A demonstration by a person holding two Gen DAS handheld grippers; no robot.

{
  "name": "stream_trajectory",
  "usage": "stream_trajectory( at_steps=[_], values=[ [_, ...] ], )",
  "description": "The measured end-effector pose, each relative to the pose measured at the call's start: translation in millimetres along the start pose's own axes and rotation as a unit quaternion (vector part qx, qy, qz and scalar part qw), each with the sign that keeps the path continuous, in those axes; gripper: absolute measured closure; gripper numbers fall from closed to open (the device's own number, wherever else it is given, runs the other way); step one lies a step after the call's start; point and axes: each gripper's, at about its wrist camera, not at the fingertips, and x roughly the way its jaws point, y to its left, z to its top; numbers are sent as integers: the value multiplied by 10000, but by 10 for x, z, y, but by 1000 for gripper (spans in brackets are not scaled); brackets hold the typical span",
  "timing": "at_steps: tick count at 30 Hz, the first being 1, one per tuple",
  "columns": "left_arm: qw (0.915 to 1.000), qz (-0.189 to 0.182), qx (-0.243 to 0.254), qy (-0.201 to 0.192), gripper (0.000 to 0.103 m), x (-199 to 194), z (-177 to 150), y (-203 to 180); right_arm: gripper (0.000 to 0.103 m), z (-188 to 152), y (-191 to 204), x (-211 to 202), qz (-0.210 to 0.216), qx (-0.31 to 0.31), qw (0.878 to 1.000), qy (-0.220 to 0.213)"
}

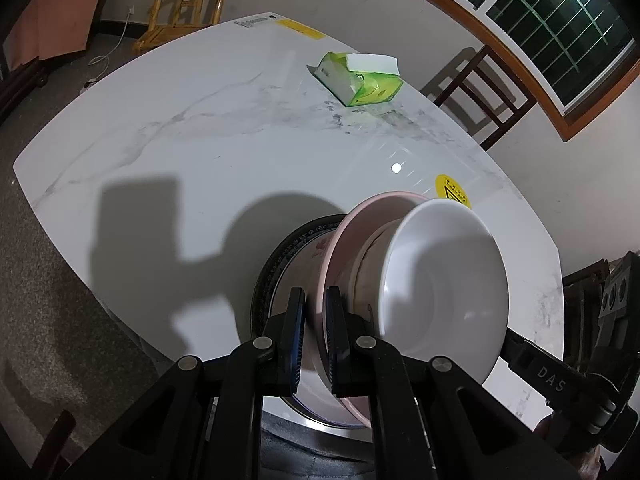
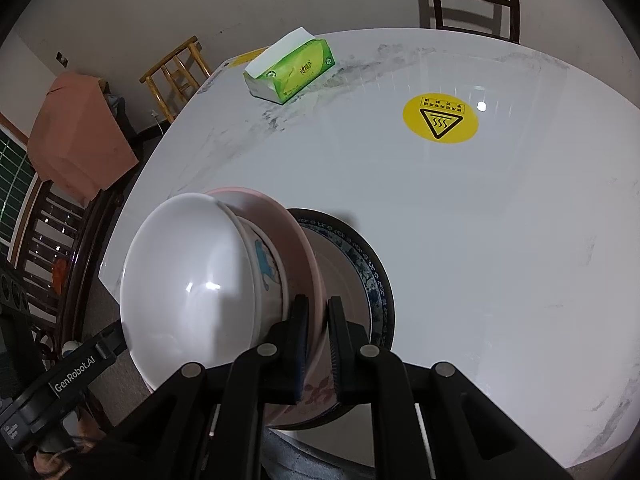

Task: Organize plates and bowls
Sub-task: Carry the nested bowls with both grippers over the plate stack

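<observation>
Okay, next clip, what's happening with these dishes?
A person holds a gripper in each hand. The left gripper and the right gripper are both shut on opposite edges of a pink plate, which carries a stack of bowls with a white bowl uppermost. It hangs over a blue-patterned plate on the marble table. Whether the stack has landed on that plate is unclear. A green tissue pack lies at the far side.

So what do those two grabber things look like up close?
Both are matte black, built from angular bars joined by round silver pins. The left gripper has two flat fingers lined with ridged blue pads. The right gripper looks the same, and white lettering shows on its side: "DAS" in the left view, while the left gripper's side reads "GenRobot.AI".
</observation>
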Motion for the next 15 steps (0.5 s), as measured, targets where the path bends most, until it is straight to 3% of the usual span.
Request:
stream_trajectory(
  at_steps=[15],
  values=[
    [9999,85,79,-45,97,78,-16,35,90,-28,0,66,24,31,9999,-95]
  ],
)
